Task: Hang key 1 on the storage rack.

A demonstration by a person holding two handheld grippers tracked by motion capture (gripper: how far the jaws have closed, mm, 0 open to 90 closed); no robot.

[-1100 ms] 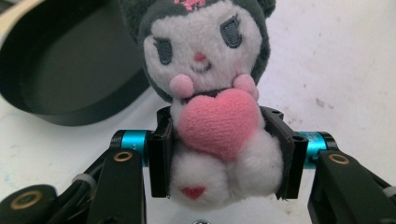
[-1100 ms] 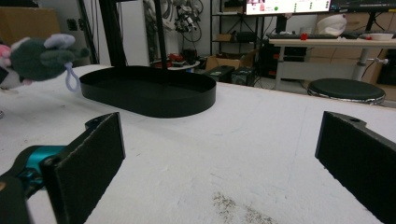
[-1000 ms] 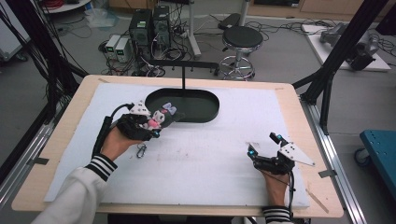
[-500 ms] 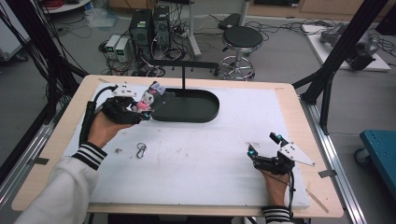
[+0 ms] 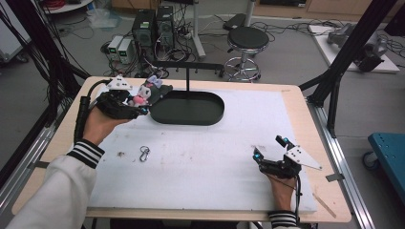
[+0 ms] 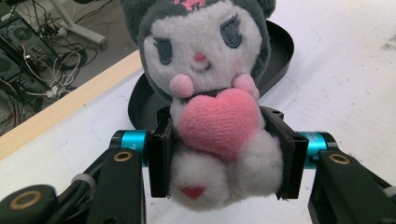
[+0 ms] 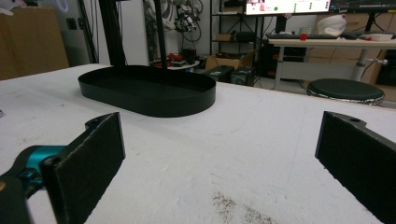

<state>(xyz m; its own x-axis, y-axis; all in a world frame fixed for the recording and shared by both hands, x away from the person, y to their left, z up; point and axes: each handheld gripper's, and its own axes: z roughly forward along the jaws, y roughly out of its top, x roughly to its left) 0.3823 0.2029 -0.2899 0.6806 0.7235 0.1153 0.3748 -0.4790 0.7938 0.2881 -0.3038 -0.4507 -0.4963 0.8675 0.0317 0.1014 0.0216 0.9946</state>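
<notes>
A small plush toy with a dark hood, white face and pink heart sits squeezed between my left gripper's black pads. From above, the left gripper holds the plush toy in the air just left of the black oval tray. My right gripper rests low on the white mat at the front right, open, nothing between its jaws. In the right gripper view the right gripper faces the black oval tray across bare mat.
A small metal carabiner clip lies on the white mat left of centre. A thin black post rises behind the tray. Beyond the table's far edge stand a stool and computer boxes.
My left gripper has carried the plush toy up and away from the mat toward the tray's left end, then eased slightly right. The right gripper has stayed put.
</notes>
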